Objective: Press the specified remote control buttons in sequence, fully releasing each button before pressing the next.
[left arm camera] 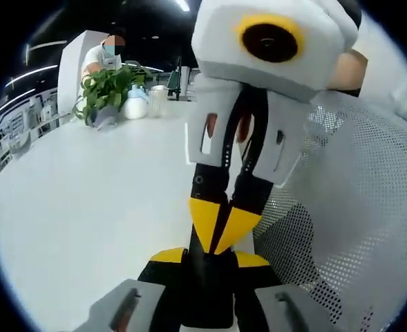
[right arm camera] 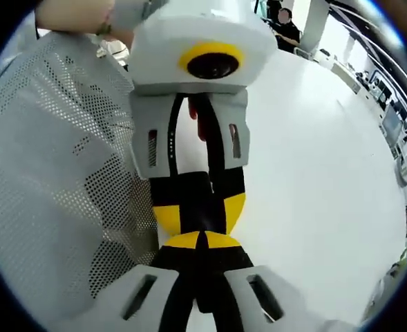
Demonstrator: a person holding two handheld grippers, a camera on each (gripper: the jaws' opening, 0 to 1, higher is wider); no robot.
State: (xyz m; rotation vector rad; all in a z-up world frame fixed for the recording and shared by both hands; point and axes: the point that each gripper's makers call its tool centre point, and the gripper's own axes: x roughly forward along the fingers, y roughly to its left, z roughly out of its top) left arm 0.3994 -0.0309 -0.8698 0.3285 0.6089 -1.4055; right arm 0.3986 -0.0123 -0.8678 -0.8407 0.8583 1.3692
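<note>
Closest in the left gripper view, the left hand-held gripper (left arm camera: 210, 257) rises from the bottom edge. Its yellow-tipped jaws stand apart, clamped on either side of a black remote control (left arm camera: 206, 294). The right hand-held gripper (left arm camera: 220, 232) points down from the top. Its two yellow tips are pressed together into a V, and they meet the far end of the remote. A white worktop (left arm camera: 86, 207) spreads out to the left. At its far edge stand a leafy potted plant (left arm camera: 106, 90), a white bottle (left arm camera: 135, 104) and a clear cup (left arm camera: 158, 100), with a person seated behind them. A grey mesh chair back (left arm camera: 355, 207) stands on the right.

Nearest in the right gripper view, the right hand-held gripper (right arm camera: 203, 241) has its jaws closed tip to tip with nothing between them. The tips touch the remote control (right arm camera: 204, 204). The left hand-held gripper (right arm camera: 202, 218) reaches down from the top, gripping the remote between its spread yellow tips. The mesh chair back (right arm camera: 51, 173) lies to the left and the worktop (right arm camera: 314, 173) to the right.
</note>
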